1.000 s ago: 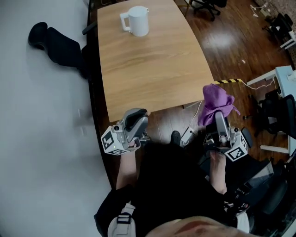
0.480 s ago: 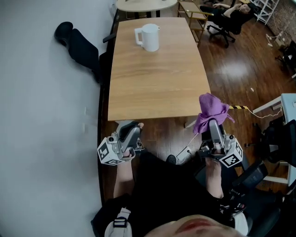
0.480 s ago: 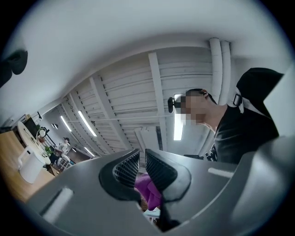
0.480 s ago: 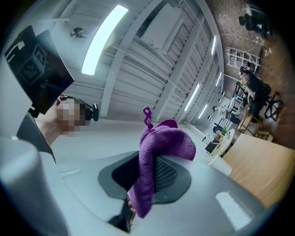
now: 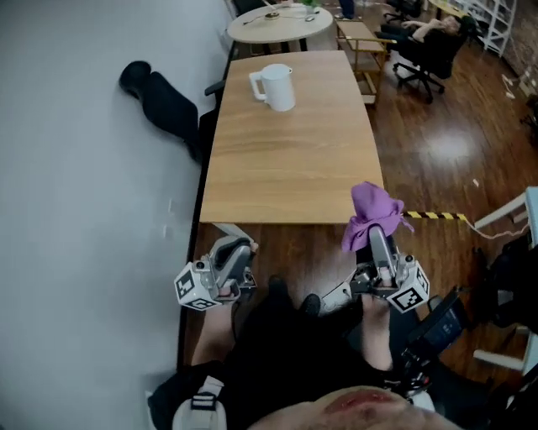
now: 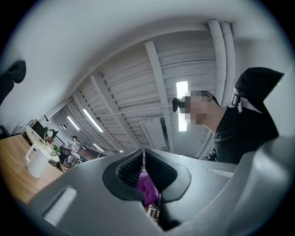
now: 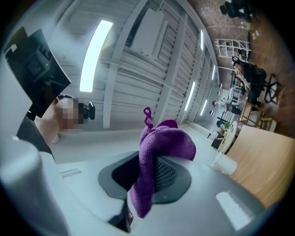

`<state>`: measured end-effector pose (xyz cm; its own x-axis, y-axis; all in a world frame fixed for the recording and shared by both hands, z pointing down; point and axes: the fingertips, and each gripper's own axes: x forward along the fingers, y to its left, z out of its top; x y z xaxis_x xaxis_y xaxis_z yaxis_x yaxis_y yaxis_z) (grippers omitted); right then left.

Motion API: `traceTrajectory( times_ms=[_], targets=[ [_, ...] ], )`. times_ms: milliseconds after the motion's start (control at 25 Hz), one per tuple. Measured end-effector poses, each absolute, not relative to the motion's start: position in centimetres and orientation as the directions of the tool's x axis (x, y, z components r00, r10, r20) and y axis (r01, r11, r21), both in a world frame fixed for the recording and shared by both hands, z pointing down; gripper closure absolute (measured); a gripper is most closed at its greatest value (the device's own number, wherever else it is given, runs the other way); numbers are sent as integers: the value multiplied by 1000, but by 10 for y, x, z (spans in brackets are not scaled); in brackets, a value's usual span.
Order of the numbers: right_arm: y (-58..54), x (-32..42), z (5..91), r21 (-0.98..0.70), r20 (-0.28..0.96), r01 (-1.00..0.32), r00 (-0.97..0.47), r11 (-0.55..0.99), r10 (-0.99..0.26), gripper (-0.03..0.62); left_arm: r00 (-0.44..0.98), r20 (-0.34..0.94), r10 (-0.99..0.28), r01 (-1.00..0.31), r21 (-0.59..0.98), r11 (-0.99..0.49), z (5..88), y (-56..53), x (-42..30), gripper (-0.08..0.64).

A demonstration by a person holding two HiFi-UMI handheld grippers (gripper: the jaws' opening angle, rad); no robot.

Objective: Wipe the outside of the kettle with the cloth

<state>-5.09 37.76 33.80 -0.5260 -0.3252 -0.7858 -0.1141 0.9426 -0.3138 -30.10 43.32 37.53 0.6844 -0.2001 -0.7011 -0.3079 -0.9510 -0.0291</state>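
A white kettle (image 5: 273,86) stands upright at the far end of the wooden table (image 5: 290,168), handle to the left. It also shows small in the left gripper view, kettle (image 6: 36,162), and in the right gripper view, kettle (image 7: 224,162). My right gripper (image 5: 374,233) is shut on a purple cloth (image 5: 371,210), which bunches over its jaws just off the table's near right corner; cloth (image 7: 161,147) drapes over the right gripper (image 7: 150,171). My left gripper (image 5: 238,247) is shut and holds nothing, short of the table's near left edge. Both point upward, left gripper (image 6: 144,159) toward the ceiling.
A white wall runs along the left, with a black object (image 5: 164,102) lying against it. Beyond the table stand a round table (image 5: 273,23) and office chairs (image 5: 424,55). Yellow-black tape (image 5: 437,216) marks the wooden floor at right.
The head view has pulled back, so the table sits farther off and more of the room shows. Both grippers now hang short of the near edge. The cloth stays in the right gripper.
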Motion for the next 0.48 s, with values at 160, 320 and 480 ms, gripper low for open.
traceTrajectory(
  times_ms=[160, 320, 480],
  targets=[
    [395, 6, 344, -259, -797, -113, -537, 959, -278, 531, 691, -699, -184, -369, -121, -922, 362, 462, -232, 560],
    [385, 39, 355, -314, -773, -176, -523, 933, -359, 531, 725, -663, -186, -352, -125, -928, 361, 453, -197, 560],
    [394, 3, 334, -292, -766, -166, -548, 942, -335, 532, 709, -671, -220, -396, -120, -910, 347, 466, -229, 560]
  ],
)
